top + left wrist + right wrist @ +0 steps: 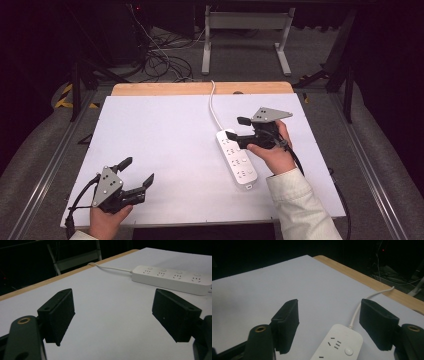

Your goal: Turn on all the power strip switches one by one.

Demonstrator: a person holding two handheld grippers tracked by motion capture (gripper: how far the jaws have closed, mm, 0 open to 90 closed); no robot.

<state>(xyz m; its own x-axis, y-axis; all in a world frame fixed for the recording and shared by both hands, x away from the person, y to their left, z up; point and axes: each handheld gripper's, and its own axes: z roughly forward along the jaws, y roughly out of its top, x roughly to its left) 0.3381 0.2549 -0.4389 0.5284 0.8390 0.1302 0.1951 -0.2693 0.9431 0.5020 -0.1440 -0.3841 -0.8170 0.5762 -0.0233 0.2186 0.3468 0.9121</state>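
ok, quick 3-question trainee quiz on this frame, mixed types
1. True or false: the right gripper has its jaws clamped on the power strip.
2. Which gripper is nearer the power strip? A) left B) right
3. Fill in: the strip's white cable runs toward the table's ___ edge in the high view.

Key:
1. False; the jaws stand open above the strip's cable end.
2. B; the left gripper hovers open over the bare white table.
3. far
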